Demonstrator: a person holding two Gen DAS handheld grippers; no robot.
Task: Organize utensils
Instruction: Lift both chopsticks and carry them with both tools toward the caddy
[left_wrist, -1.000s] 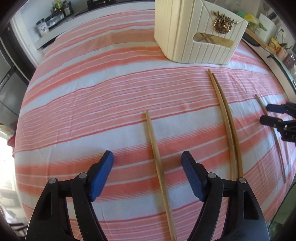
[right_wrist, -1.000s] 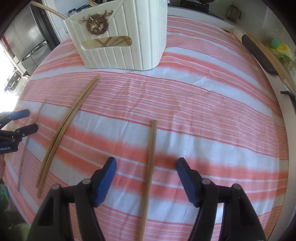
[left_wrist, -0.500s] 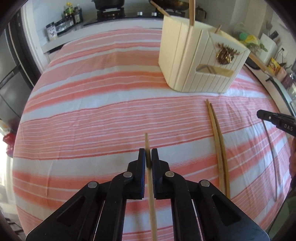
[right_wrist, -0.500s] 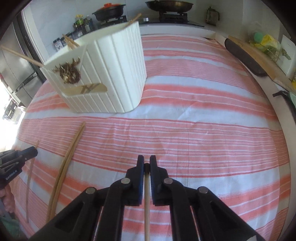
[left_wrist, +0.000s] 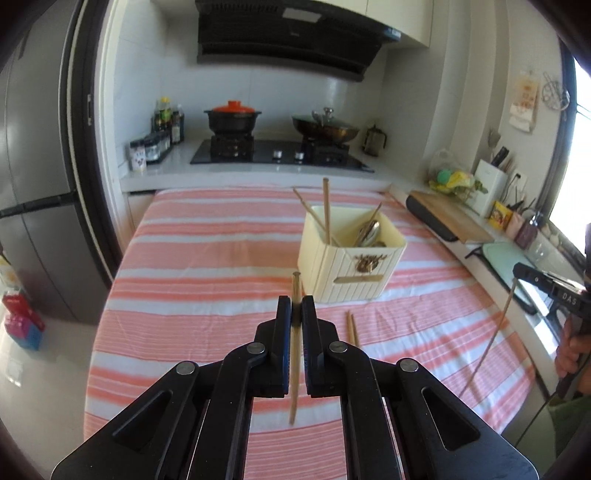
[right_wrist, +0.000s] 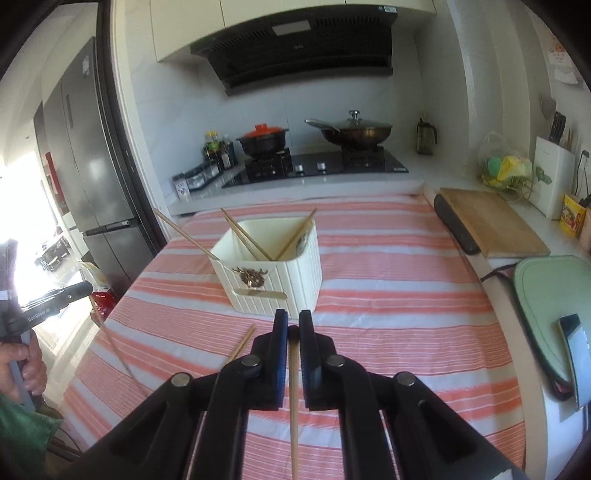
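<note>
In the left wrist view my left gripper (left_wrist: 295, 301) is shut on a wooden chopstick (left_wrist: 293, 373), held in the air above the striped cloth. My right gripper (right_wrist: 293, 317) is likewise shut on a second chopstick (right_wrist: 293, 406), which is off the table. Ahead of both stands a cream ribbed utensil holder (left_wrist: 351, 273) (right_wrist: 273, 280) with several chopsticks and a spoon inside. A pair of chopsticks (left_wrist: 352, 328) (right_wrist: 242, 345) lies on the cloth in front of it. Each view also shows the other gripper (left_wrist: 519, 271) (right_wrist: 88, 286) at its edge, with its stick hanging down.
The table (left_wrist: 207, 258) carries a pink-and-white striped cloth. Behind it is a hob with a red-lidded pot (left_wrist: 232, 118) and a wok (right_wrist: 354, 133). A wooden cutting board (right_wrist: 487, 225) and a pale green mat with a phone (right_wrist: 574, 347) lie along the right counter. A fridge (right_wrist: 85, 166) stands left.
Both grippers have gone from open around a chopstick to shut on it. Each has lifted its stick off the cloth, and both views have tilted up toward the kitchen.
</note>
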